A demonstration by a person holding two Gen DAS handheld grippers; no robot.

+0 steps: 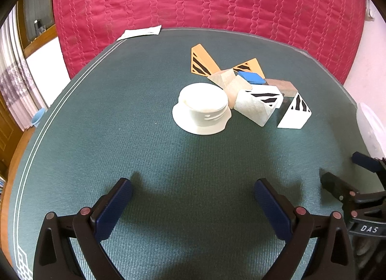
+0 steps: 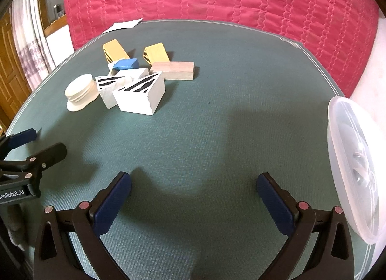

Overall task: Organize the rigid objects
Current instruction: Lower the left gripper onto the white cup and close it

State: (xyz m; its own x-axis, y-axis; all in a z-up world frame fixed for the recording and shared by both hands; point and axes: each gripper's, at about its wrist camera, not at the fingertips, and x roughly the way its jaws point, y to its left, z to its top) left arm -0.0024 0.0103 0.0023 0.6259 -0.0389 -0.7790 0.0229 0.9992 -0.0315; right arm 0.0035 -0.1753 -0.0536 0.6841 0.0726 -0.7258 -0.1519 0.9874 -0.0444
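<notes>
Blocks [image 2: 135, 87] lay clustered in your right view's upper left, well apart from your right gripper [image 2: 194, 193], spread and empty; your left gripper [image 1: 193, 199], likewise spread, looked nearer.

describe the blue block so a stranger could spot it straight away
On the green table mat, find the cluster of blocks beside the cream hat-shaped piece. The blue block rests on top of that pile, the only blue piece there.

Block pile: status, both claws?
Left claw open, empty. Right claw open, empty. Block pile untouched mid-table, cream lid beside it. Clear container at right edge; path unobstructed.
</notes>
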